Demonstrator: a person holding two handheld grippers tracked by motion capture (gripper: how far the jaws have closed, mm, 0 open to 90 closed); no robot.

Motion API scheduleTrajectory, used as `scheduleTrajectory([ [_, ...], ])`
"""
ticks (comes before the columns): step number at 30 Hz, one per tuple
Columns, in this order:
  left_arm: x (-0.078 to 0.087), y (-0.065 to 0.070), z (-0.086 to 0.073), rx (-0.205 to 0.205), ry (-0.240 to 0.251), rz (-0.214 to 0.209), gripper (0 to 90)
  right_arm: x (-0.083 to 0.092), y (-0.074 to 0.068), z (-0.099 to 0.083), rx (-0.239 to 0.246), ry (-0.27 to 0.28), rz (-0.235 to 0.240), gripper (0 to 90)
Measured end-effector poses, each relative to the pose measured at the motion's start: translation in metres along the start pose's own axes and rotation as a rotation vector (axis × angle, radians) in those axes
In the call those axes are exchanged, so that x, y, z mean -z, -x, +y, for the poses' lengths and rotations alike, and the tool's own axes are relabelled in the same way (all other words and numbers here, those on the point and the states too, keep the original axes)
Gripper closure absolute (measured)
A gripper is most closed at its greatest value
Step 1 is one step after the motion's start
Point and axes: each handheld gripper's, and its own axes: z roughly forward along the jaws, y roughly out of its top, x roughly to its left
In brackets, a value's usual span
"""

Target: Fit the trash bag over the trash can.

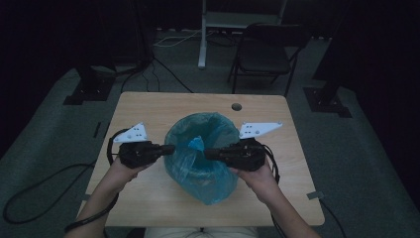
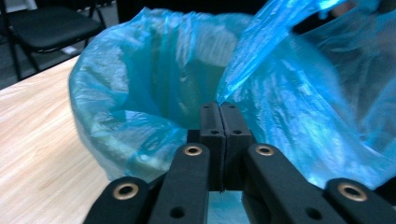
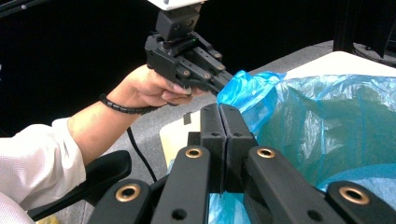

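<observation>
A blue plastic bag (image 1: 210, 181) stands in the middle of the wooden table (image 1: 148, 106), its mouth open upward over a round container. My left gripper (image 1: 172, 148) comes in level from the left and is shut on the bag's near rim. In the left gripper view the jaws (image 2: 219, 106) pinch a strip of the blue bag (image 2: 261, 46) that rises to the upper right. My right gripper (image 1: 206, 153) comes in from the right, shut, with a fold of bag at its tips. The right gripper view shows its closed jaws (image 3: 219, 108) against the bag (image 3: 327, 121), with the left gripper (image 3: 228, 83) opposite.
A round hole (image 1: 236, 106) sits in the table near its far edge. Behind the table stand a dark folding chair (image 1: 265, 54) and a white stand (image 1: 203, 34). Cables run over the grey floor at the left (image 1: 29, 196). Bare tabletop lies on both sides of the bag.
</observation>
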Motion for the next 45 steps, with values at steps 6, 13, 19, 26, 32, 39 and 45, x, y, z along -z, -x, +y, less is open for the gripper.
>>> scheduleTrajectory([
  [6, 0.008, 0.020, -0.024, -0.031, -0.053, -0.063, 90.0, 0.003, -0.012, -0.021, -0.009, -0.006, 0.038, 89.2],
  [13, -0.012, 0.023, -0.060, -0.018, -0.131, -0.066, 90.0, -0.012, -0.003, -0.078, -0.117, -0.066, 0.031, 88.4],
  [19, -0.031, 0.020, -0.082, 0.008, -0.188, -0.038, 90.0, -0.019, 0.024, -0.120, -0.231, -0.122, -0.052, 86.7],
  [26, -0.047, 0.015, -0.102, 0.046, -0.239, 0.013, 90.0, -0.021, 0.048, -0.154, -0.318, -0.149, -0.152, 79.7],
  [32, -0.035, 0.009, -0.107, 0.085, -0.172, -0.031, 68.4, 0.000, 0.048, -0.154, -0.353, -0.084, -0.147, 52.8],
  [39, -0.001, -0.006, -0.108, 0.168, -0.070, 0.005, 52.6, 0.056, 0.050, -0.142, -0.349, 0.052, -0.089, 29.7],
  [45, 0.001, -0.018, -0.101, 0.201, -0.077, 0.056, 30.2, 0.079, 0.066, -0.131, -0.367, 0.081, -0.275, 30.2],
])
